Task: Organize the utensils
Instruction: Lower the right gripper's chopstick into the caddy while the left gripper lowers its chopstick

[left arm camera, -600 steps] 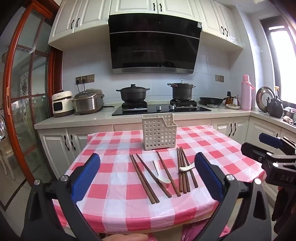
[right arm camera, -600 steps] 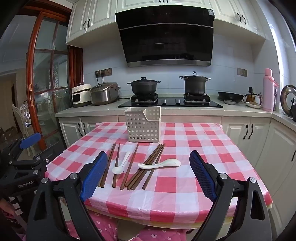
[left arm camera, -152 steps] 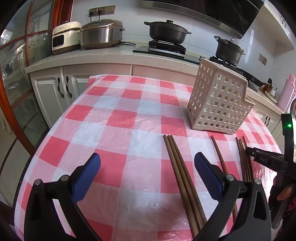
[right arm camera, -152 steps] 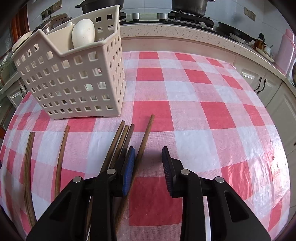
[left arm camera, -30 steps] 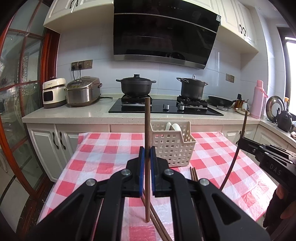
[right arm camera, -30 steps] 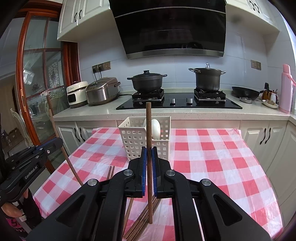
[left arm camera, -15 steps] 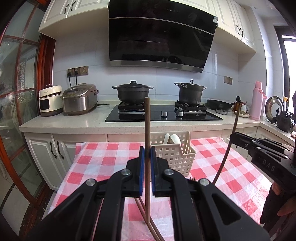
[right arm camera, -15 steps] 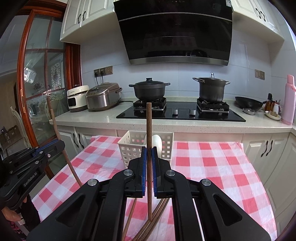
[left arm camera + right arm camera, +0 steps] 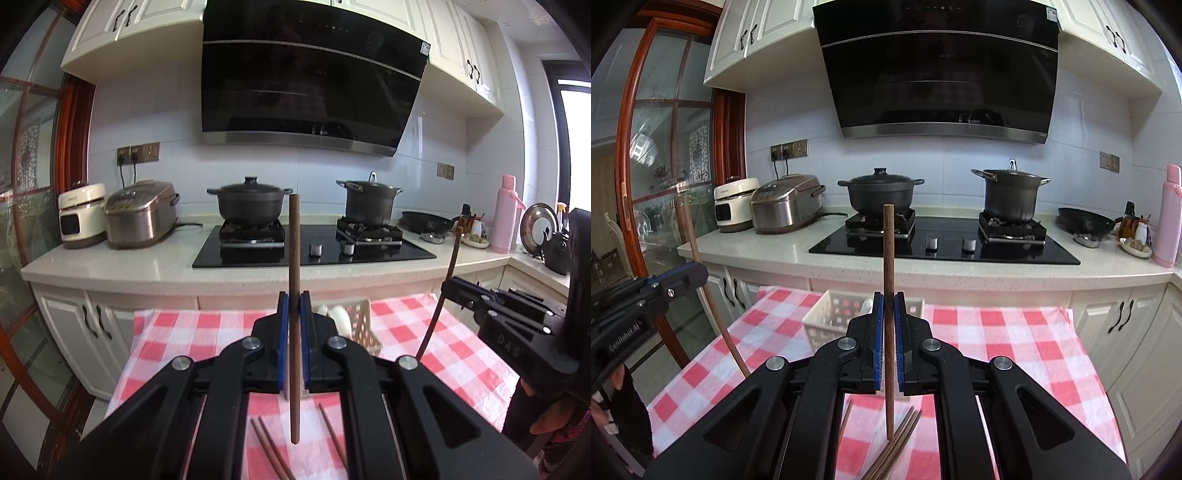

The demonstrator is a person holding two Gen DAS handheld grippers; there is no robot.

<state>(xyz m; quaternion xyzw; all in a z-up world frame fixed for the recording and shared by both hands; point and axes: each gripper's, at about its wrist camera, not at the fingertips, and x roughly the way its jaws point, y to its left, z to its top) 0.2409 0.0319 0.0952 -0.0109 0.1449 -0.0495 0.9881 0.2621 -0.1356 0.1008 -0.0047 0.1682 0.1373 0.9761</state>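
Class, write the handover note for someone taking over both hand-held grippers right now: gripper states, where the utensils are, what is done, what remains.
Left hand-held gripper: shut on an upright chopstick.
Right hand-held gripper: shut on another upright chopstick.
White basket stands on the checked table, with white spoons already inside.
More chopsticks lie loose on the cloth near the grippers.
Left: drop both held chopsticks into the basket, then collect the rest.
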